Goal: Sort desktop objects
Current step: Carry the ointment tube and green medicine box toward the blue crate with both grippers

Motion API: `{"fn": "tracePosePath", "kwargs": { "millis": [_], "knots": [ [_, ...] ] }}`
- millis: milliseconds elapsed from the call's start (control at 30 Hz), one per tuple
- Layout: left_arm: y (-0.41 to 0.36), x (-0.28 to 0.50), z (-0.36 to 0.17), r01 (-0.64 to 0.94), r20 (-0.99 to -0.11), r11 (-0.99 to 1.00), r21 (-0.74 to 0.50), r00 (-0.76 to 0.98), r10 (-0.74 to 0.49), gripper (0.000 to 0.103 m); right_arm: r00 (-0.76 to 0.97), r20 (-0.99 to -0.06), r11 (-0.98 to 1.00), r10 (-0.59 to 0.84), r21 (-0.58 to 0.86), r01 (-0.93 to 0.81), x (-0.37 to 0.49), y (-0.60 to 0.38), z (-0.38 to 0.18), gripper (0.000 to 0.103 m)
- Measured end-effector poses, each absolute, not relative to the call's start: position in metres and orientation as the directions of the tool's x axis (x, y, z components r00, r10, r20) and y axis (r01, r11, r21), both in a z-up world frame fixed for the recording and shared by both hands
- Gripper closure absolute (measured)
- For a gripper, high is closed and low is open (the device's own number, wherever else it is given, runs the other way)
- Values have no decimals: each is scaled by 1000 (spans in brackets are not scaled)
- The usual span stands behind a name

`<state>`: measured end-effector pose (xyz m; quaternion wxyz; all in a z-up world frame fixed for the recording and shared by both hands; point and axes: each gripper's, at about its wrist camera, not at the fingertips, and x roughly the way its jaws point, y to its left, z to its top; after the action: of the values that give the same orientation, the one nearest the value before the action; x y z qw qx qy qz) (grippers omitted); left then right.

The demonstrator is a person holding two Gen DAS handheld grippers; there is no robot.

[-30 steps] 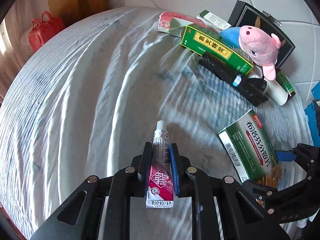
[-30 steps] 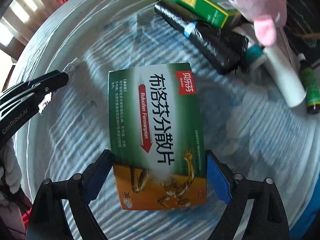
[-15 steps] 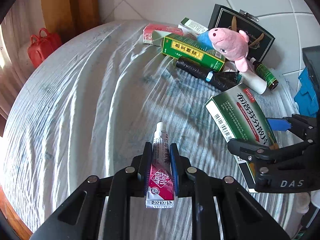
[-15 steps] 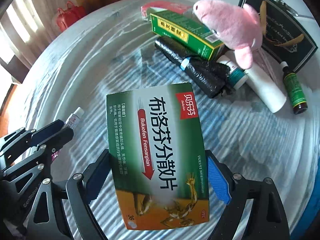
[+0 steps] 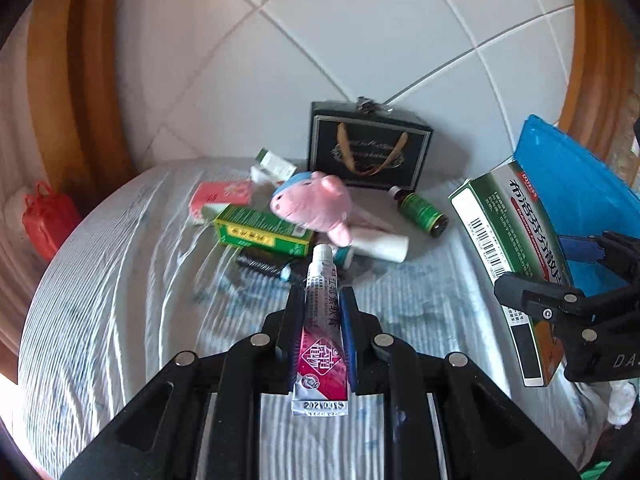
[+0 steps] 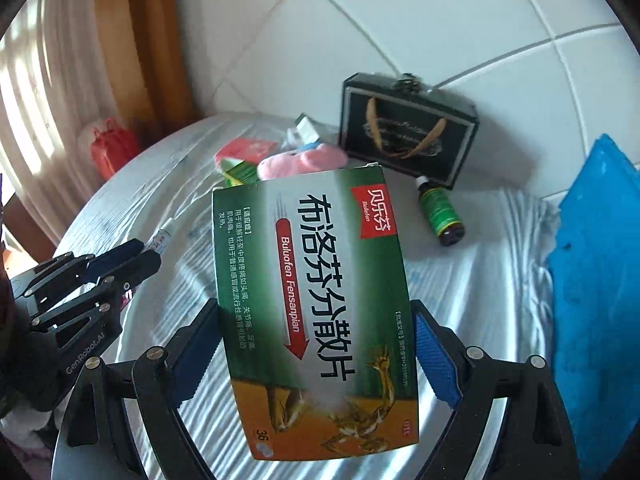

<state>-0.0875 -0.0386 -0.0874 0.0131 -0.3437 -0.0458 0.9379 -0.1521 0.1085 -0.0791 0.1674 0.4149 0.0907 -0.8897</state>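
My left gripper [image 5: 320, 300] is shut on a small ointment tube [image 5: 322, 320] with a white cap and a magenta end, held above the cloth. My right gripper [image 6: 316, 320] is shut on a green and white ibuprofen box [image 6: 316, 300] and holds it raised; the box also shows at the right of the left wrist view [image 5: 508, 256]. The left gripper shows at the left of the right wrist view [image 6: 132, 256]. On the table behind lie a pink plush pig [image 5: 316, 208], a green and yellow box [image 5: 260, 232], a red and white box [image 5: 220, 200] and a green bottle [image 5: 420, 210].
A striped white cloth [image 5: 120, 280] covers the round table. A black gift bag [image 5: 368, 152] stands against the tiled wall. A blue bin [image 6: 592, 280] is at the right. A white tube [image 5: 380, 242] and a black roll [image 5: 260, 264] lie under the pig. A red bag [image 5: 48, 216] sits off the table at left.
Both grippers have risen and tilted up, each still holding its object. The wall and gift bag now fill the upper view and the table items look farther away.
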Motion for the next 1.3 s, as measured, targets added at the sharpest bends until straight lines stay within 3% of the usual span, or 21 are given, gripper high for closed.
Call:
{"fn": "tracePosePath", "kwargs": {
  "millis": [567,700,933,1300],
  "knots": [
    [237,-104,70,-465,-398,-883,-69,-799,452,86,-871,-485,-997,77,-51,-60,-58,366,87,13],
    [311,-100,90,-558,-385,-828,-62,-751,536,86,-877,-451,-985,166,-44,-164,-31,432,104,13],
    [424,-141,97,-637,-506,-767,-78,-637,581,86,-842,-481,-968,245,-69,-242,-36,531,127,13],
    [519,-219,55,-606,-776,-789,-100,-448,443,86,-647,-734,-972,207,-81,-220,-111,663,84,14]
  ]
}}
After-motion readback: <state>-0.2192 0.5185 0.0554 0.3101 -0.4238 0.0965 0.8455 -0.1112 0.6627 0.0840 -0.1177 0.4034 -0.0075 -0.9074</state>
